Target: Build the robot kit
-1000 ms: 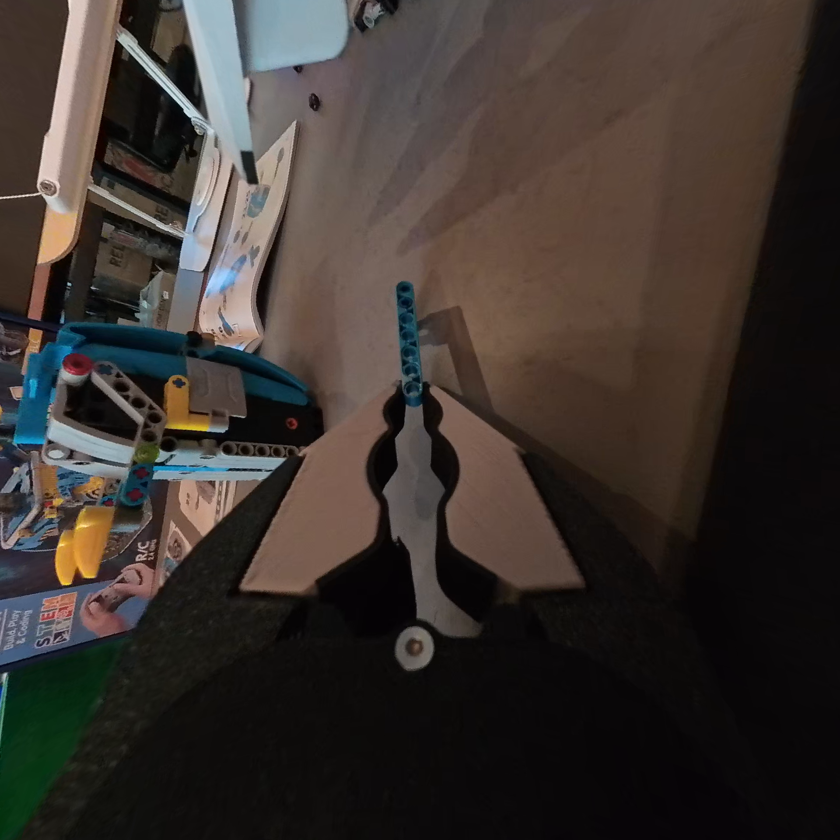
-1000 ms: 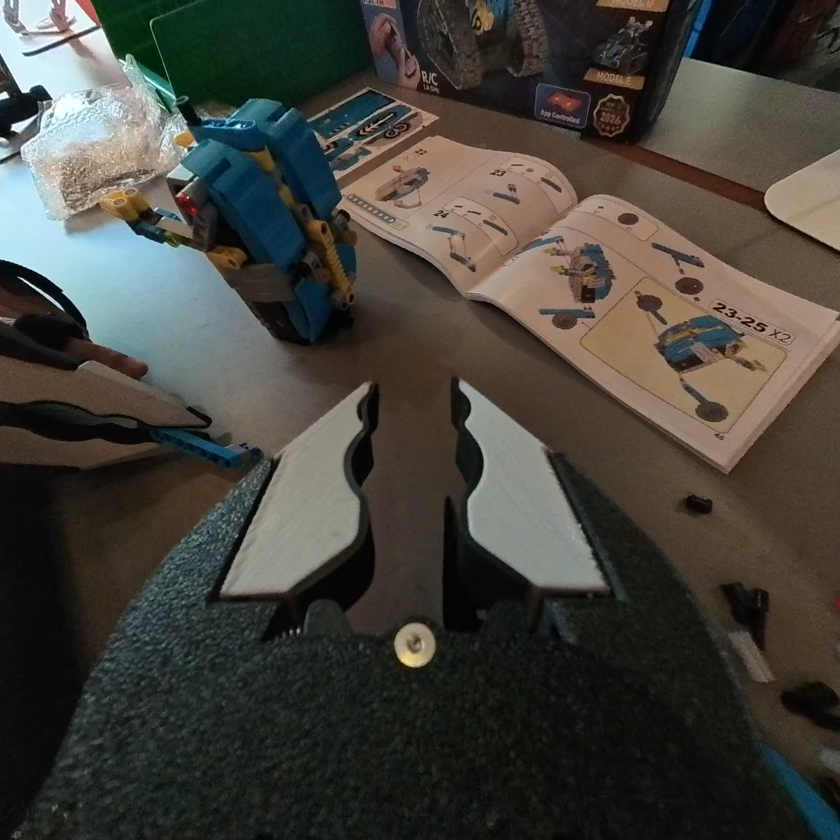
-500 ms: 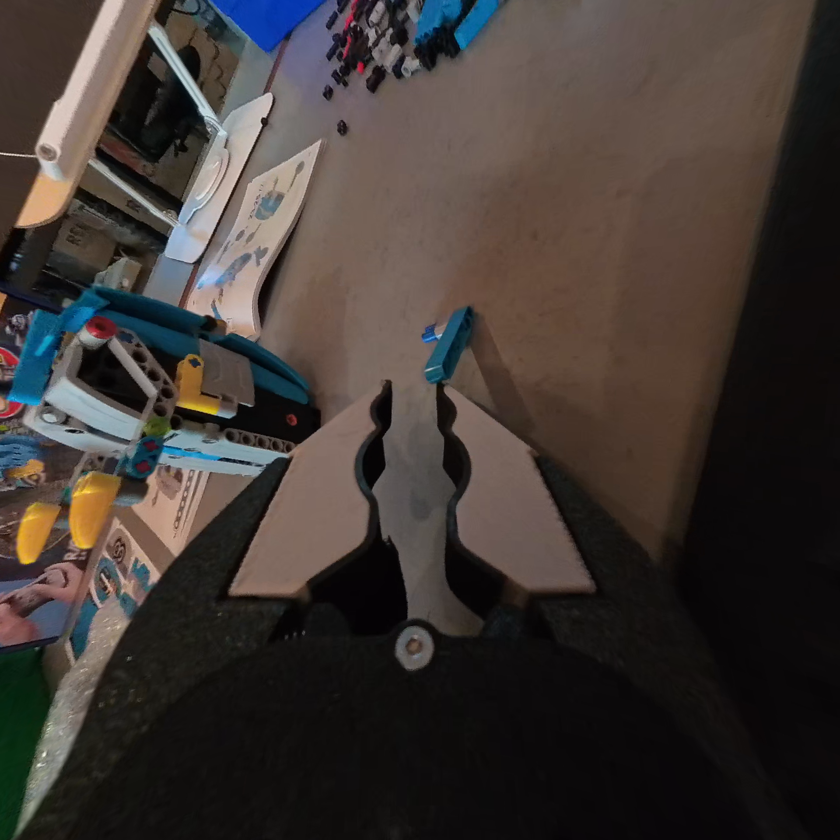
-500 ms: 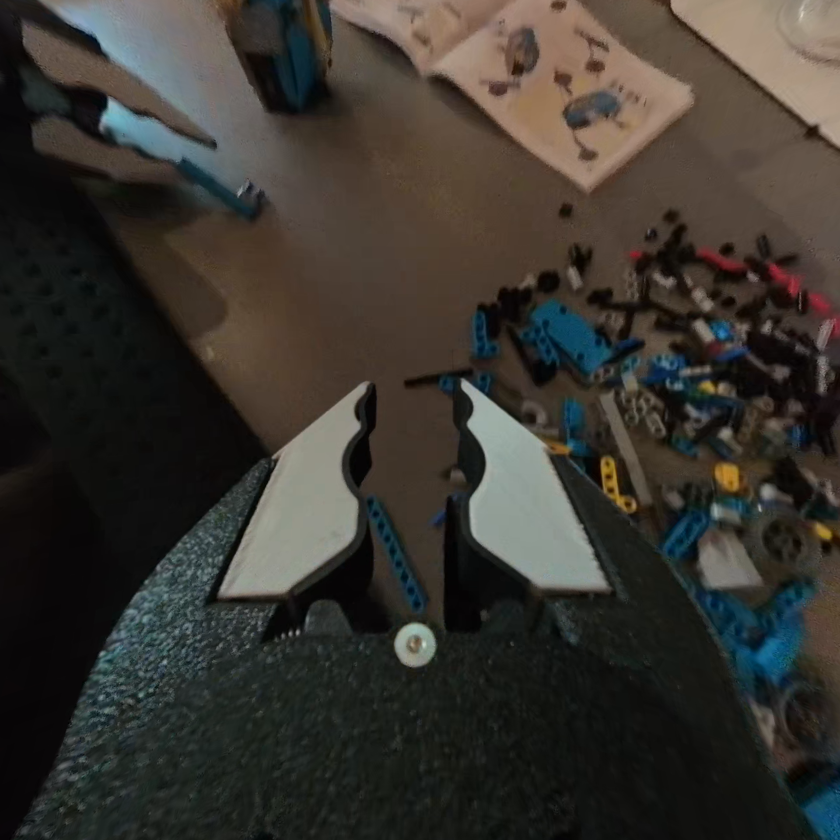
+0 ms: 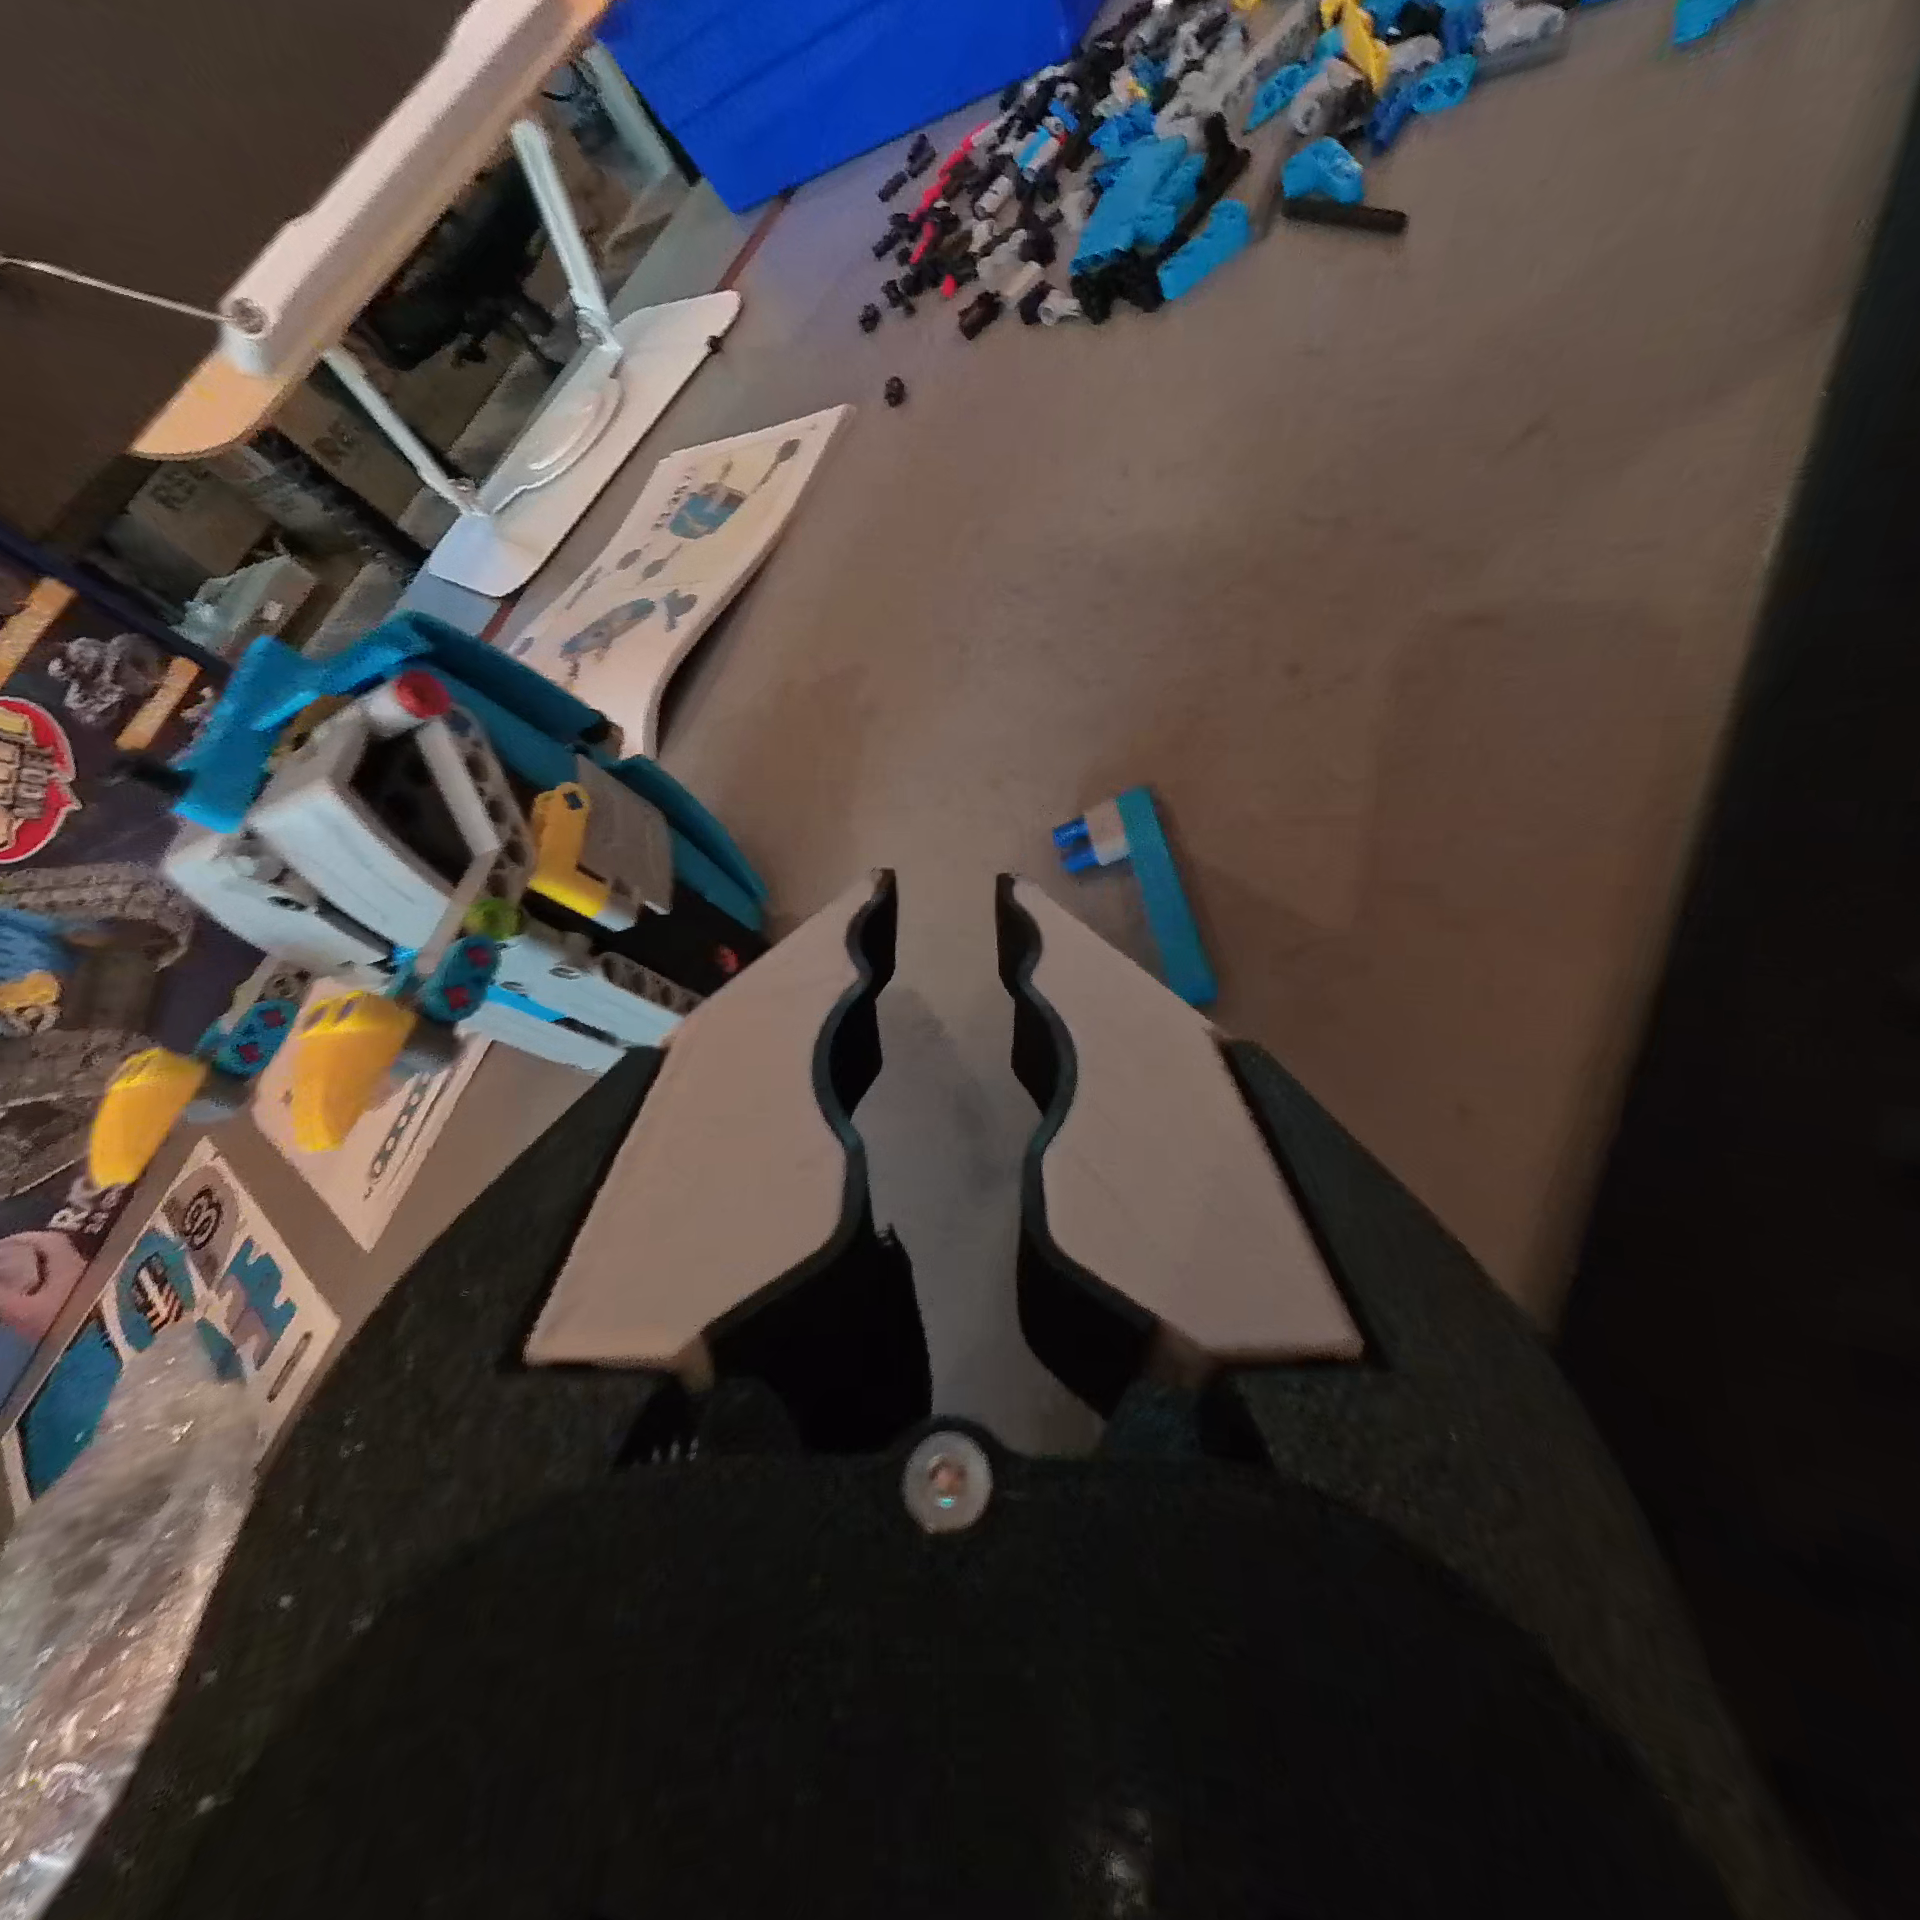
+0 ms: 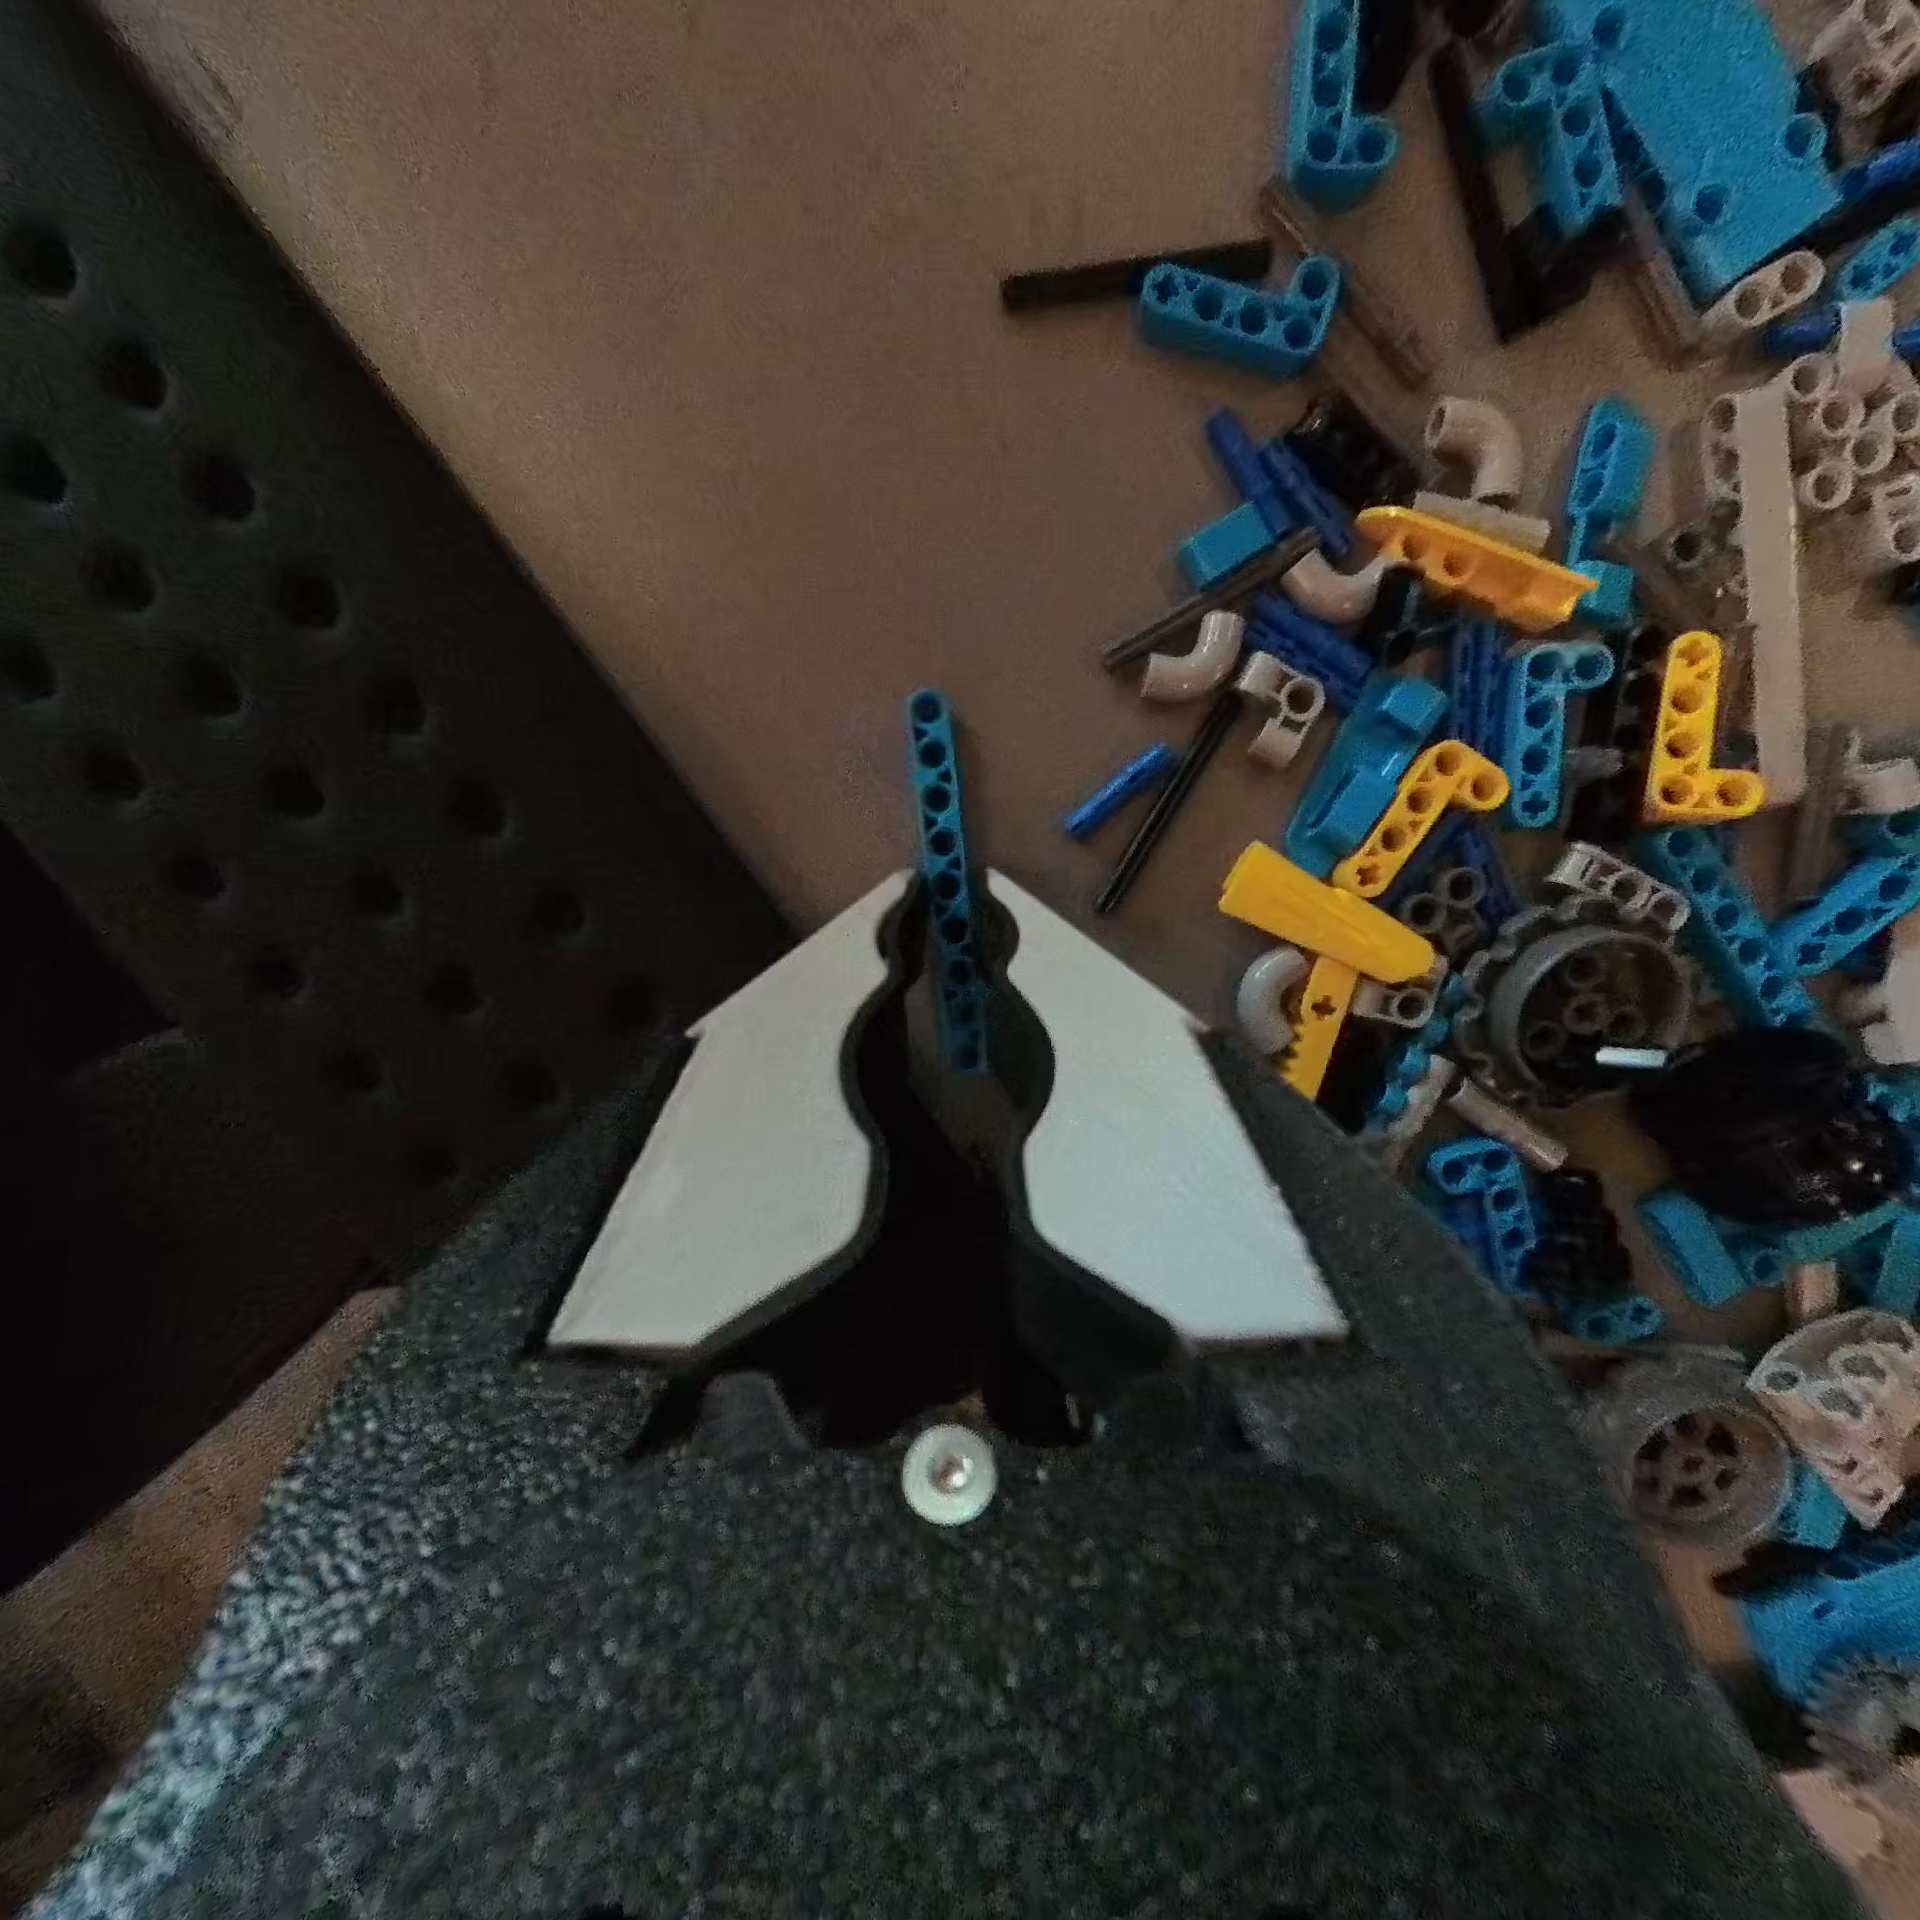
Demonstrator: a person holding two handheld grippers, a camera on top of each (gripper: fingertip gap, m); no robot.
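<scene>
Only the right wrist view shows the right gripper (image 6: 951, 883) pinching a blue beam (image 6: 948, 873); the left gripper (image 5: 945, 883), fingers spread, hovers seemingly near another beam (image 5: 1164, 904) on the table (image 5: 1351, 623).

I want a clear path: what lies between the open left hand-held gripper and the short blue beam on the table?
Nothing: in the left wrist view only bare table separates the hand-held gripper from the blue beam.

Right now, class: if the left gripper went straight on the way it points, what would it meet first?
Probably bare tabletop. The left gripper has open, empty jaws; the blue beam lies just right of that line, the brick model left. The parts pile lies farther off; depth is uncertain.
</scene>
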